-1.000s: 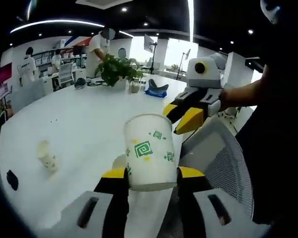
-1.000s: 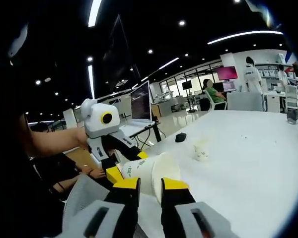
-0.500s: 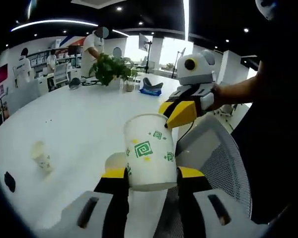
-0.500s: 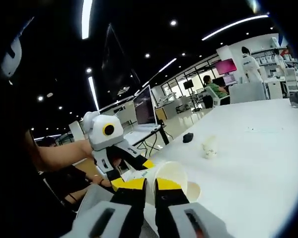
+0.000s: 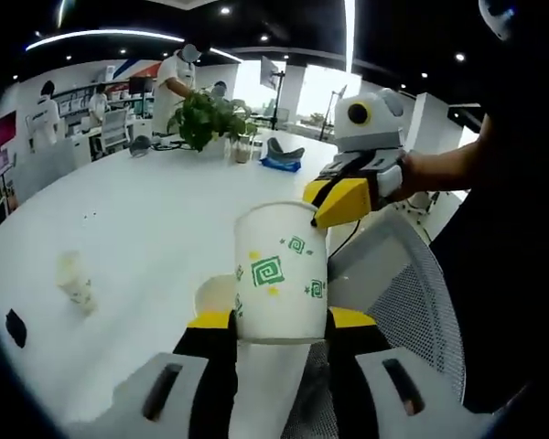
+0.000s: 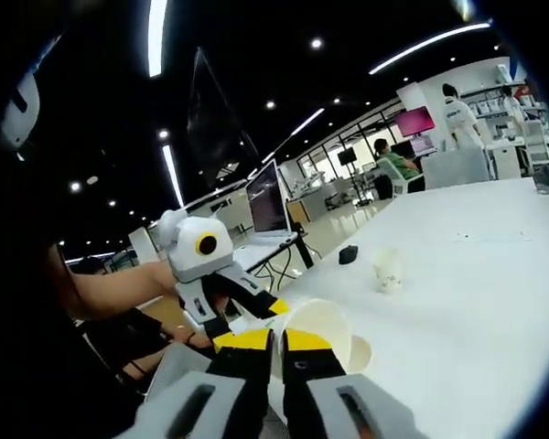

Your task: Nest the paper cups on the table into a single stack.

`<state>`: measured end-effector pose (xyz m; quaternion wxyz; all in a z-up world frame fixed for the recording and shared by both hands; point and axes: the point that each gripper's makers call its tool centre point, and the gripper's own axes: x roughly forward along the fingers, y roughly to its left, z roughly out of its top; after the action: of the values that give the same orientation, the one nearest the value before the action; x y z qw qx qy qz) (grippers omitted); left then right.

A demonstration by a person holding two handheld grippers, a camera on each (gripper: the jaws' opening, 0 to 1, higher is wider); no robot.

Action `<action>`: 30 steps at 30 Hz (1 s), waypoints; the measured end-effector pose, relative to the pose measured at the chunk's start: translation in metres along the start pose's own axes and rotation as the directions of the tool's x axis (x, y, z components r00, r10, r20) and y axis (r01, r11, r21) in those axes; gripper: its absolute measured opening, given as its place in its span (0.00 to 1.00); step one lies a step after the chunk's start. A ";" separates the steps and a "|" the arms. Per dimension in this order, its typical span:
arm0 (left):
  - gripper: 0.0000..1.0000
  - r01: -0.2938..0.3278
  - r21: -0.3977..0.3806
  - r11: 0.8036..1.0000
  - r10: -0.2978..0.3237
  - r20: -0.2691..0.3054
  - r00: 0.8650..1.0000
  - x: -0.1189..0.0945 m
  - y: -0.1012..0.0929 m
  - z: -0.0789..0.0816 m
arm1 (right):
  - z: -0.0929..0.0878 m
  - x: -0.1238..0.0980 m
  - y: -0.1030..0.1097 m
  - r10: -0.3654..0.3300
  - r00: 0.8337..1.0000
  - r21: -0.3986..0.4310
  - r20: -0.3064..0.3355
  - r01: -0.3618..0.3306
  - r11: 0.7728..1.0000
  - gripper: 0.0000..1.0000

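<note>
Jaws on the left gripper are clamped on the sides of a paper cup, low on its wall near the base. Cup stands upright, mouth up, long axis running up away from the jaws, held above the white table near its edge.

Right gripper jaws nearly closed, pinching the near rim wall of that cup. In the left gripper view the right gripper's yellow jaw tips sit at the cup's upper right rim, touching or just on it. Can't tell whether one jaw is inside the mouth; looks like it.

Second cup sits just behind and below the held one, partly hidden, apparently mouth up on the table. Third cup well apart, far left on the table in the left gripper view; same cup shows mid-table in the right gripper view. Blurred, orientation unclear.

Key relation: held cup's base is almost directly above the hidden cup's mouth, slightly toward the person. My read: next move is a short drop along the cup's axis, both axes kept parallel. Left gripper is the nearer one for that. Risk: rim pinch deforms the mouth.
</note>
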<state>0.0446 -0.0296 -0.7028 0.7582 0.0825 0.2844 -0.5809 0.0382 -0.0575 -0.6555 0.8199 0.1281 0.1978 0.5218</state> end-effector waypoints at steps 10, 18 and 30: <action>0.34 -0.065 -0.019 0.998 0.064 -0.050 0.997 -0.008 0.015 -0.014 | 0.000 0.003 0.000 -0.008 1.000 -0.034 -0.019 0.007 0.999 0.00; 0.39 -0.088 -0.031 0.996 0.088 -0.016 0.996 -0.014 0.019 -0.009 | 0.001 0.004 -0.007 -0.041 0.999 -0.062 -0.025 0.039 0.997 0.00; 0.52 -0.135 -0.033 0.990 0.135 0.014 0.991 -0.020 0.026 -0.007 | -0.002 0.006 -0.023 -0.106 0.991 -0.136 -0.085 0.093 0.986 0.00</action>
<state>0.0630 -0.0015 -0.7034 0.7993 0.0848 0.2812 -0.5243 0.0581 -0.0622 -0.6683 0.8415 0.0395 0.2068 0.4975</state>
